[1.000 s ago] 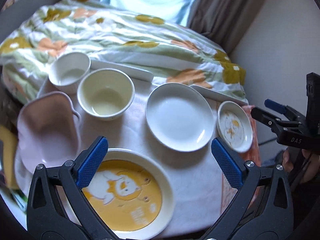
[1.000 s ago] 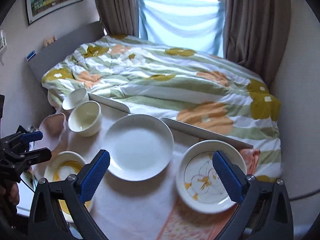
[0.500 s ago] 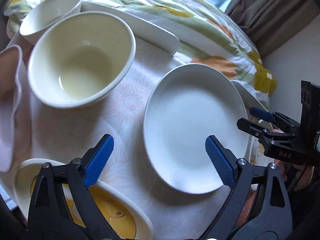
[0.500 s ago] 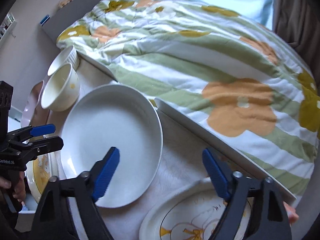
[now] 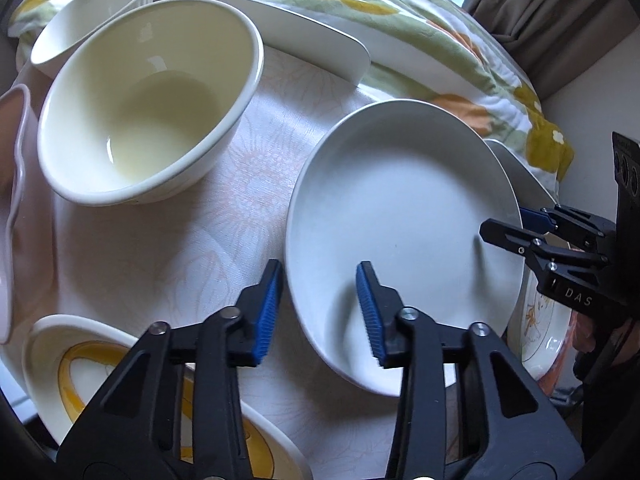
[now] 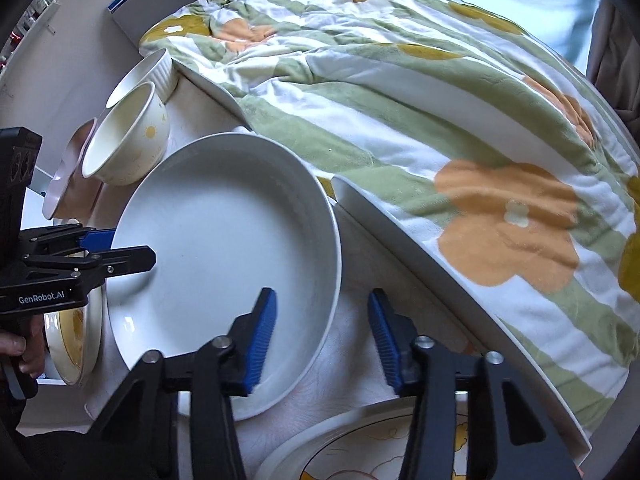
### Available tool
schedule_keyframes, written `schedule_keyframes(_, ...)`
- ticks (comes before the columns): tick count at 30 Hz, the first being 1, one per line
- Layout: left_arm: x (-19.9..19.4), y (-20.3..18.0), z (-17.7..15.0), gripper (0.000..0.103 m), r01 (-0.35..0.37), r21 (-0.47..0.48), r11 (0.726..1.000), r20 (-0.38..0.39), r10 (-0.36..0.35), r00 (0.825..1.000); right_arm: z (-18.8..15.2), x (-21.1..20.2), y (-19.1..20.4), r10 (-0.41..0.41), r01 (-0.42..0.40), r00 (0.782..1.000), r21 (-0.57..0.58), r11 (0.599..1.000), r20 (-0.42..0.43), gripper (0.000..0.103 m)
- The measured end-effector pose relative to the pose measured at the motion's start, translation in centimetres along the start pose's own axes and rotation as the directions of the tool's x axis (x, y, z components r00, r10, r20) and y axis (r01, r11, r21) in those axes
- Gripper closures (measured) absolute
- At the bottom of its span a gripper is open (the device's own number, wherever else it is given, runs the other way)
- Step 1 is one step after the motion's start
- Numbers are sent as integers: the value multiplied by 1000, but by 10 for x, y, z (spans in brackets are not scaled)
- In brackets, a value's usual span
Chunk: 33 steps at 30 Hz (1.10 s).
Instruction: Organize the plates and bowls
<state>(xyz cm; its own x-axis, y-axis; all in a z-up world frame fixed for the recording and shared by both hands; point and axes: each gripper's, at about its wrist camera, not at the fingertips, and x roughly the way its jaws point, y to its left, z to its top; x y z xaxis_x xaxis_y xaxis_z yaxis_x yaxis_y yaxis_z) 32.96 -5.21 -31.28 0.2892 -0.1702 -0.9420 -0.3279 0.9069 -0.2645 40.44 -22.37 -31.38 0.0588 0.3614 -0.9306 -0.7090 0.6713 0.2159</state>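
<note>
— Plates and bowls are all apart on the worktop (image 5: 256, 168); I see no stack, so I judge the sorting is only at its beginning?

— Yes, I think so. The large plain white round plate (image 5: 400, 236) lies in the middle of the worktop, and both grippers are at it. The left gripper (image 5: 318, 308) has one blue pad outside the near left rim and one pad inside, over the plate. Its jaws are closing, but the pads do not press the rim yet. The right gripper (image 6: 322, 336) stands the same way over the opposite rim, also closing, also not yet gripping.

— And the other pieces?

— A cream deep bowl (image 5: 148, 100) and a small white ribbed bowl (image 5: 92, 16) stand at the far left, touching or almost. A pale pink dish (image 5: 16, 208) is at the left edge. A plate with a yellow cartoon centre (image 5: 80, 356) is near the left gripper, and a white plate with an orange drawing (image 6: 400, 448) is under the right gripper.

— How does the white plate look?

— Clean, empty, glossy, with a low raised rim. It lies flat.
</note>
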Motion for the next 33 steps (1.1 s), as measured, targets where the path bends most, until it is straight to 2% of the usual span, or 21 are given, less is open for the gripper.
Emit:
schedule_keyframes(2,0,-2,0,78,-6,10,1000,-2,6,1000,0,1,0,8,-8,1000,-1,1000,-4,72)
schedule_keyframes(5,0,-1,-1,80,-20,22,1000,5,20,1000,0,3,1,31,-31,999,-4,1000,-10,82)
schedule_keyframes(9,1,-6,-1,82,-28,27,999,13,27,1000,-1,2,0,34,-34,999,10,999,2,84)
schedule_keyframes(17,-5,-9,-3,82,-47,43,998,22,46,999,-3,-5,4,26,-26,999,22,999,24,84)
schedule_keyframes(25,-19,-11,-2,82,-36,55,998,36,34,999,-2,-15,8,5,-6,999,44,999,32,84)
schedule_keyframes(33,-54,-4,-6,82,-24,72,997,84,18,996,-3,-36,27,-16,12,998,61,998,54,84)
